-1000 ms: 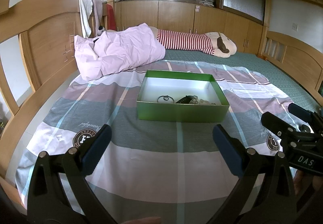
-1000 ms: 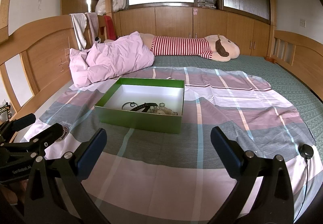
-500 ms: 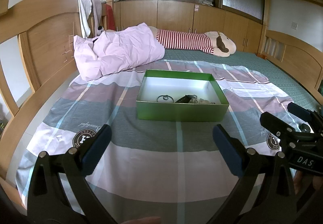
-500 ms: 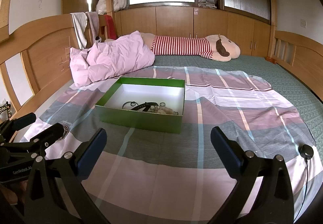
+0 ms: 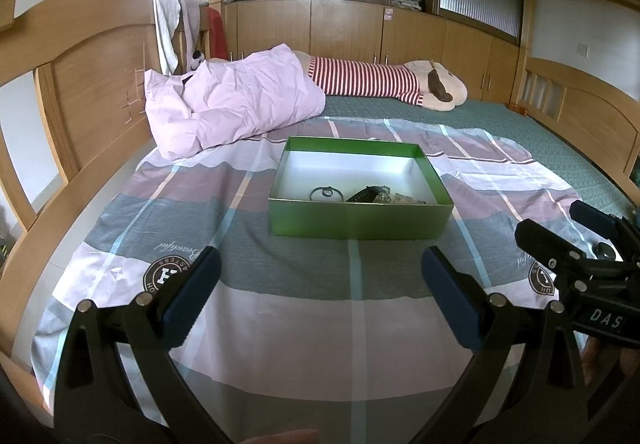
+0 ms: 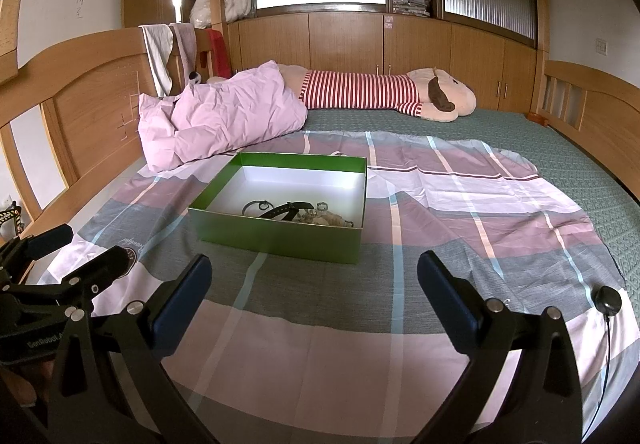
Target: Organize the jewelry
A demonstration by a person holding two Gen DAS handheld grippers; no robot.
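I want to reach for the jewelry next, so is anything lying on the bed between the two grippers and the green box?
Nothing visible. Only flat bedsheet lies between the open left gripper and the green box, and likewise ahead of the right gripper. The jewelry sits behind the box's near wall, so reach over it.

A plaid sheet (image 6: pixel 460 203) in pink, grey and white lies spread over the green mattress cover (image 6: pixel 560 131). At its far corner a crumpled pink pillow (image 5: pixel 236 99) leans by the wooden bed frame (image 5: pixel 92 83), touching a long plush toy (image 6: pixel 380 93) (red-and-white striped body). A small black round object (image 6: pixel 607 298), perhaps a wired puck, rests on the sheet's near edge.
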